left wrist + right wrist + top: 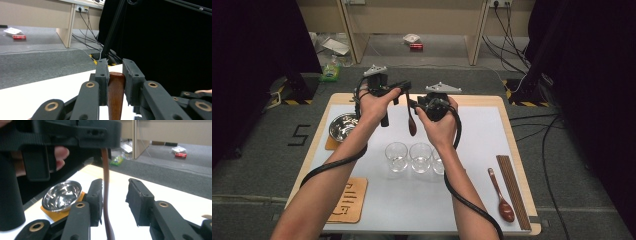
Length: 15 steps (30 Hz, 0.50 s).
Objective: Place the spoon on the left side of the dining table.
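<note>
A dark brown wooden spoon [411, 122] hangs bowl-down above the back middle of the white table [482, 135]. My left gripper [406, 90] is shut on the top end of its handle. In the left gripper view the two pads [103, 75] press on the brown handle [116, 87] from both sides. My right gripper [415, 106] faces it from the right, lower down the handle. In the right gripper view its jaws stand open [115, 188], with the thin handle [106, 195] running down between them close to the left pad. The left gripper's body [75, 132] crosses the top of that view.
Three clear glasses [397, 156] [420, 157] [438, 162] stand in a row at mid-table under my forearms. A steel bowl [343, 126] sits on an orange coaster at the left. A second wooden spoon [501, 197] and chopsticks [513, 190] lie at the right; a wooden coaster [349, 200] at front left.
</note>
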{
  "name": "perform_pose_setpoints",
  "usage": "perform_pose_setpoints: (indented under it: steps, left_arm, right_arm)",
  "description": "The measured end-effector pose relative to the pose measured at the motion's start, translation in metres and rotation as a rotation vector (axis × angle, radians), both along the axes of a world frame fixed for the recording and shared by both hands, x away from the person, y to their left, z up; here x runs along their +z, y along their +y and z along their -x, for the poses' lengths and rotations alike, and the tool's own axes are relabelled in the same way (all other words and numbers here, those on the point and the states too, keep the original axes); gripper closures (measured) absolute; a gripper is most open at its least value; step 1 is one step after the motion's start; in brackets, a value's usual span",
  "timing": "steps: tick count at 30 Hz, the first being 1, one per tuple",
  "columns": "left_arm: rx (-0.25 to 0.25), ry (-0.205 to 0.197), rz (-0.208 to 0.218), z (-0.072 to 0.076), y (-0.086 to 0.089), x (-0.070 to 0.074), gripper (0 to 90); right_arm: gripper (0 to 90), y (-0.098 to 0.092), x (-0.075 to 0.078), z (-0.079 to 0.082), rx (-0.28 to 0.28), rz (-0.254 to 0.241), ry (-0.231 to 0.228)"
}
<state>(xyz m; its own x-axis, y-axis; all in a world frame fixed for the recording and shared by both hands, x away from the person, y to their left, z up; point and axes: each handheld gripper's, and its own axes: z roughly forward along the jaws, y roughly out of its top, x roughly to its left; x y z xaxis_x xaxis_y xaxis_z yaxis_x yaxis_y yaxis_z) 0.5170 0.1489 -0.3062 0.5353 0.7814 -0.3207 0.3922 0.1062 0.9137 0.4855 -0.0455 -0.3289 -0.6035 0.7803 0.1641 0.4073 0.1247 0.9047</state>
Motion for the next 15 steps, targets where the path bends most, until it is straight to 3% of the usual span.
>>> perform_pose_setpoints:
  steps: [6, 15]
  left_arm:
    - [0.024, -0.018, -0.003, 0.001, 0.009, 0.003, 74.9]
    - [0.064, -0.034, -0.022, 0.004, 0.031, 0.004, 75.0]
  right_arm:
    - [63.6, -0.011, 0.001, 0.004, -0.013, 0.038, 0.020]
    - [63.1, -0.041, -0.012, 0.010, -0.066, 0.066, 0.071]
